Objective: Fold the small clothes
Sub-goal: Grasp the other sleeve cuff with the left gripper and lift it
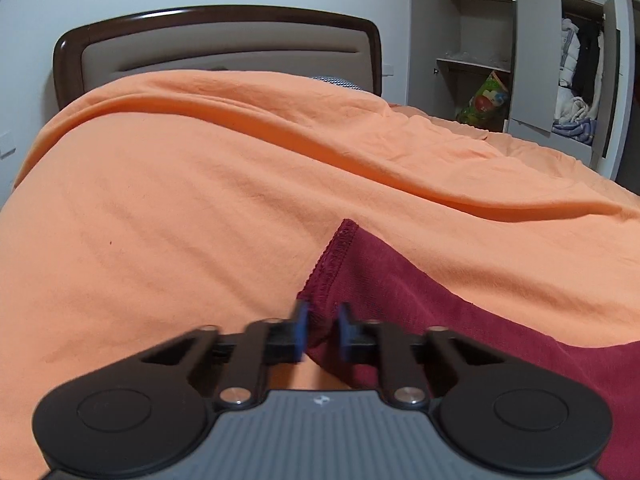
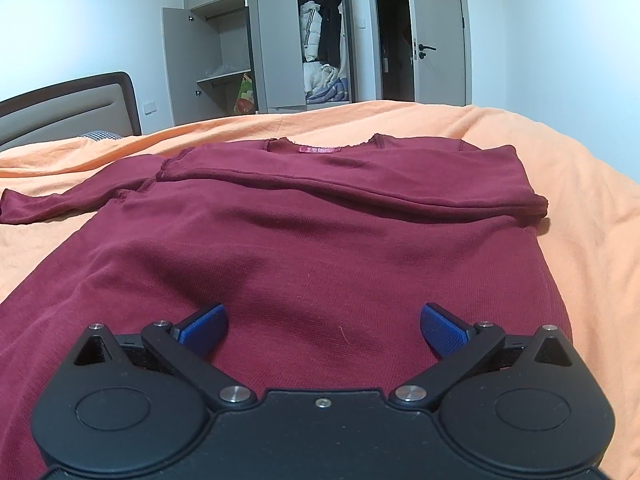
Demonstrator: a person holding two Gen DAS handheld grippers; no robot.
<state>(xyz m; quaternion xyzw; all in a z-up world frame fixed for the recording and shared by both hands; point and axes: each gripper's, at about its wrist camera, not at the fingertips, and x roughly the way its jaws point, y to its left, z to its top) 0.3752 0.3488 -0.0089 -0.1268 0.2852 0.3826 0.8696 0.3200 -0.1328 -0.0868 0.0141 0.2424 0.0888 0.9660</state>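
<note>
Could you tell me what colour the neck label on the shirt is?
Pink-red label, clearest in the right wrist view.

My orange bedspread point(image 1: 200, 200), dark-framed padded headboard point(image 1: 216, 46), grey wardrobe point(image 2: 276, 40) doors open, hanging coats point(image 2: 316, 32), ajar door point(image 2: 436, 36)

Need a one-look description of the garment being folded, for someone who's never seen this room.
On the orange bedspread, it lies flat before the right tongs: a dark red long-sleeved top. It is the only garment there, one sleeve folded across its chest.

Bed point(image 2: 560, 208) w/ orange sheet, shirt on top
Maroon shirt point(image 2: 320, 248) flat at ctr; one sleeve out toward 9 o'clock.
</note>
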